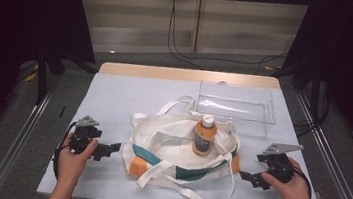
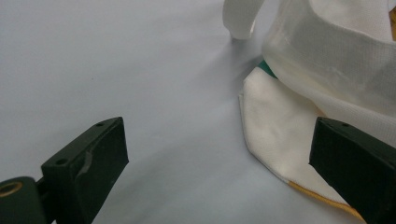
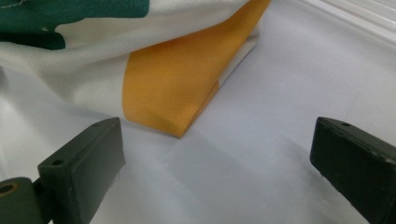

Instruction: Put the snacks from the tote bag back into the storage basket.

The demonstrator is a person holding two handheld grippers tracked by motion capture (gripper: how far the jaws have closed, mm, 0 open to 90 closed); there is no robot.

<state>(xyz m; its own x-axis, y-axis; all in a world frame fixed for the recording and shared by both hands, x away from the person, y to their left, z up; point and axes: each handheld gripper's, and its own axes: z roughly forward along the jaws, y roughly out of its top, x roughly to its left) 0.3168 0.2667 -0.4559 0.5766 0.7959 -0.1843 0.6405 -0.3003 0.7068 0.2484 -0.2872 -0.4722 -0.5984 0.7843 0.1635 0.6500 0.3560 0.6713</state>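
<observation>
Tote bag (image 1: 181, 153) lying between both claws, long axis running claw to claw. Left gripper (image 1: 111, 148) wide, empty, just off the white corner; right gripper (image 1: 246, 177) wide, empty, facing the orange corner.

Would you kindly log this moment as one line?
left gripper: open, beside tote bag | right gripper: open, beside bag | orange bottle: upright in bag

No readable text anywhere. The orange bottle (image 1: 204, 138) standing on the tote bag (image 1: 168, 151) has a dark label, too small and blurred to read. The bag's green and orange bands carry no print, and the clear tray (image 1: 236, 106) behind the bag has no markings.
</observation>
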